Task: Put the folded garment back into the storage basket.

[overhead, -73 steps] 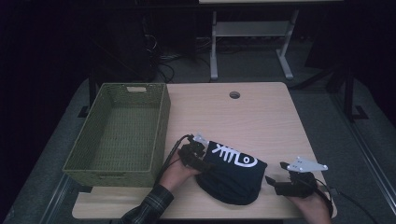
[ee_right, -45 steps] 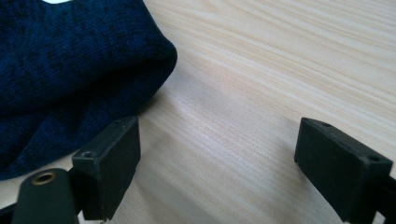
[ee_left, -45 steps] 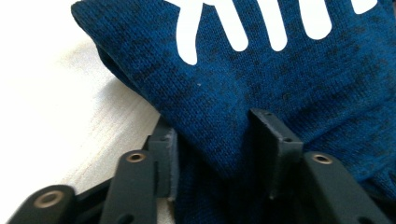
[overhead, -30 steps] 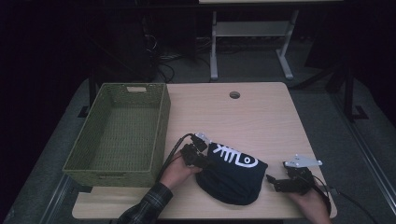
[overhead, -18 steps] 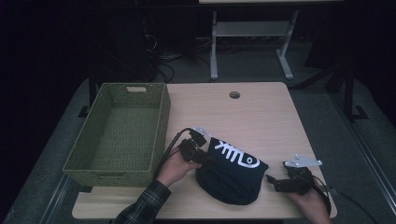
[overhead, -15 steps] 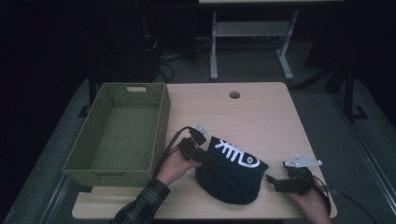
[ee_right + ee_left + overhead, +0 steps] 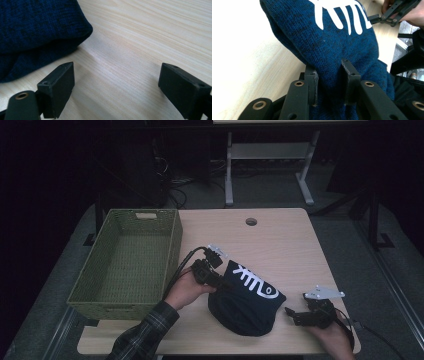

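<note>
Knitted fabric in dark blue, a sweater (image 7: 247,305) with a white printed design on its top, lies bunched in a rounded heap on the near middle of the light wooden surface (image 7: 280,245). In the left gripper view the knit shows a fine ribbed texture with darker flecks, and the white print is made of thick lines like a curve with short strokes crossing it. The heap is higher at its left side, where the left gripper (image 7: 330,83) has its jaws closed narrow on a fold of the cloth; the fabric fills the gap between the two black jaws and bulges above them. In the high view this gripper (image 7: 212,272) sits at the upper left edge of the sweater, held by the left hand (image 7: 185,290) coming out of a plaid sleeve (image 7: 142,335). The right gripper (image 7: 305,315) rests low on the surface just beside the right edge of the sweater, held by the right hand (image 7: 332,335). Its jaws stand wide apart with only bare wood between them, and the rounded blue hem lies near the left jaw, not touching it. A green woven basket (image 7: 127,262) stands at the left of the surface, with nothing inside it.
</note>
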